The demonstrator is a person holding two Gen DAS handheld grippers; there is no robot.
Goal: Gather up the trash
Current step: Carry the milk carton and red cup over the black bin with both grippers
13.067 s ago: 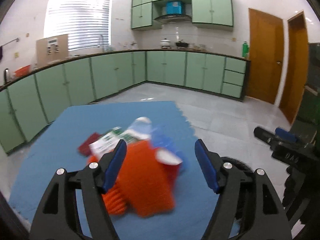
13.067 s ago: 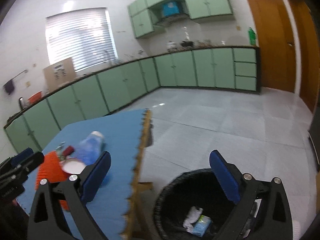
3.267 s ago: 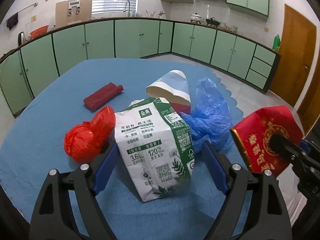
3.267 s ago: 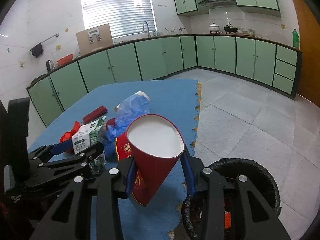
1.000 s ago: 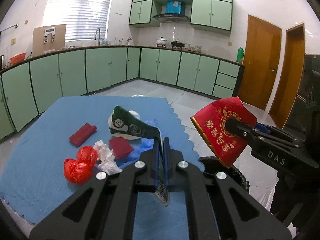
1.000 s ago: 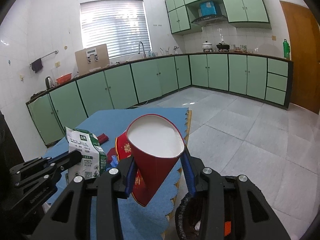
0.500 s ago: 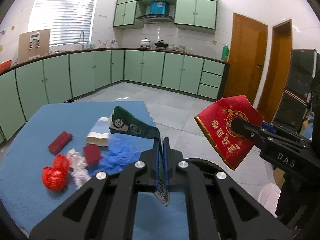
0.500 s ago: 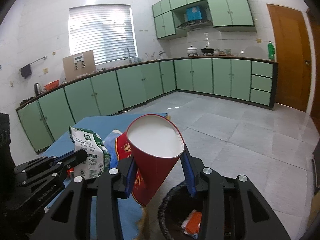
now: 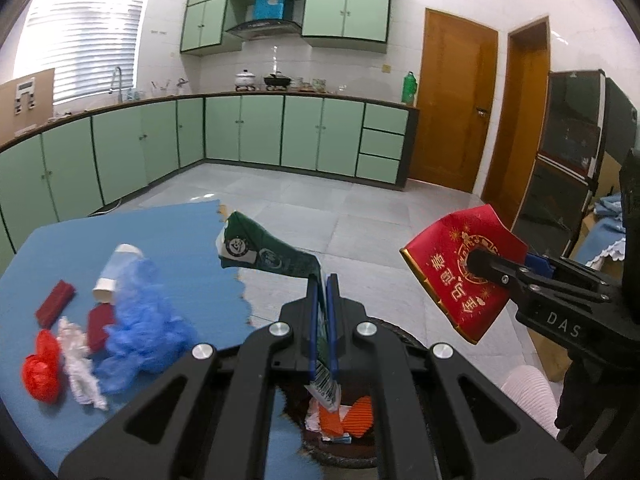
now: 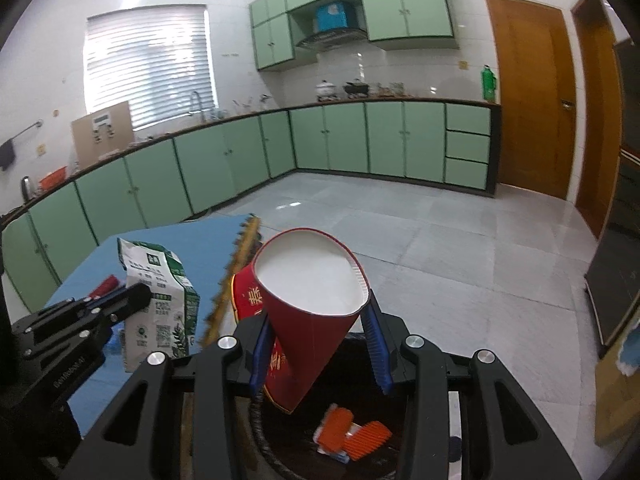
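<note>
Tabletop (image 9: pixel 168 240) has slid aside; both tools now hang over the black trash bin (image 10: pixel 360 452). Right tool (image 10: pixel 318 346) clamps the red paper cup (image 10: pixel 308 312); left tool (image 9: pixel 322 320), nearly shut, pinches the flattened milk carton (image 9: pixel 272 256). Release seems next.

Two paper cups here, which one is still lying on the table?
The pale blue paper cup, on its side on the blue table. The red paper cup is squeezed in the right hand-held gripper.

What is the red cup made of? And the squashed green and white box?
Red cup: looks like paper, glossy red print outside, plain white inside, squeezed out of round. Milk carton: likely coated paperboard; it holds sharp creases where crushed and carries printed labels.
</note>
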